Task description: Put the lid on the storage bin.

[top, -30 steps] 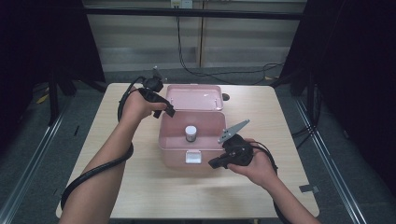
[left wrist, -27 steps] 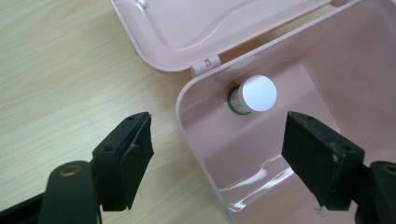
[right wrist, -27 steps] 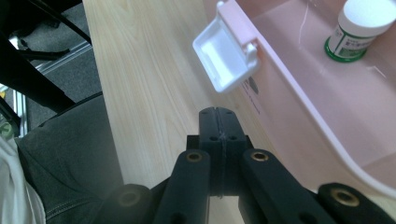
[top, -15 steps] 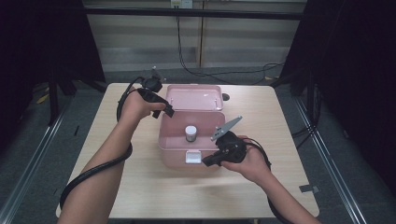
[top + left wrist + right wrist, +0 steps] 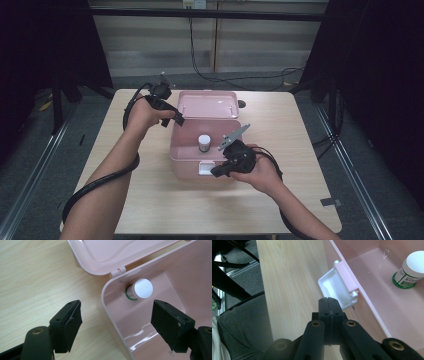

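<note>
Box: a pink plastic box (image 5: 192, 160) sits in the middle of the light wooden table (image 5: 150, 200), its lid (image 5: 207, 104) swung fully back and lying flat behind it toward the far edge.
Latch: a white latch (image 5: 337, 287) hangs from the box's near front wall, flipped outward; in the high view it is the pale patch (image 5: 204, 168) low on that wall.
Bottle: 1 small bottle (image 5: 204, 143) with a white cap and a green band stands upright on the box floor, close to the middle; in the left gripper view (image 5: 140, 289) it stands near the hinged back wall.
Left gripper: the left gripper (image 5: 172, 116) is held at the box's back left corner, near the lid hinge. Its 2 jaws stand wide apart, 1 over the table outside the box and 1 over the inside, with the box wall between them; the pads (image 5: 72, 322) do not press on it.
Right gripper: the right gripper (image 5: 216, 172) is held at the box's near front wall, just beside the latch. Its 2 jaws are pressed tight together with nothing between them (image 5: 329, 305); the tips lie right at the lower edge of the latch, though I cannot tell if they touch it.
Hands: the person's left forearm reaches in along the left side of the table, the right hand (image 5: 260, 172) lies low in front of the box, palm turned up around the gripper body.
Cables: a black cable (image 5: 95, 185) trails from the left gripper along the forearm.
</note>
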A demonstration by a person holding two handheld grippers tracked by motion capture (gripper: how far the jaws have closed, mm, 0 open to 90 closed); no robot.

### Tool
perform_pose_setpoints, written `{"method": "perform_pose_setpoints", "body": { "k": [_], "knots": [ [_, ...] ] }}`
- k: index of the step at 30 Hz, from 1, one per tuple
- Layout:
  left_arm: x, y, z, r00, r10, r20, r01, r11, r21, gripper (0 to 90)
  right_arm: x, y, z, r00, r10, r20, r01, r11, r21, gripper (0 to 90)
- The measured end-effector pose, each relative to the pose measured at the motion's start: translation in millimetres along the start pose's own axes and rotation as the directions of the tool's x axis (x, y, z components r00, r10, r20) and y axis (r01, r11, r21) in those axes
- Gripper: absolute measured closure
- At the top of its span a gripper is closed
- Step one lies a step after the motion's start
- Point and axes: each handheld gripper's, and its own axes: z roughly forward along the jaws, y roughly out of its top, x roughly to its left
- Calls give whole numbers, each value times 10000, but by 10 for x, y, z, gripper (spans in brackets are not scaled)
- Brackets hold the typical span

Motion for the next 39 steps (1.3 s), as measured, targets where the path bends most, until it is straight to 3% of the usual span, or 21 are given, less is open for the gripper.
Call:
{"method": "perform_pose_setpoints", "body": {
  "k": [20, 26, 39],
  "knots": [
    [103, 76, 53, 10000, -79, 6, 79, 10000, -55, 243, -37, 139, 128, 9995, -328, -32, 328, 9994, -80, 900],
    [122, 113, 84, 10000, -53, 5, 53, 10000, 25, 243, -45, 150, 134, 9979, -649, -21, 648, 9979, -95, 900],
    [221, 274, 153, 9987, -492, -93, 490, 9985, -254, 251, -51, 133, 140, 9963, -851, -75, 850, 9962, -174, 900]
  ]
}}
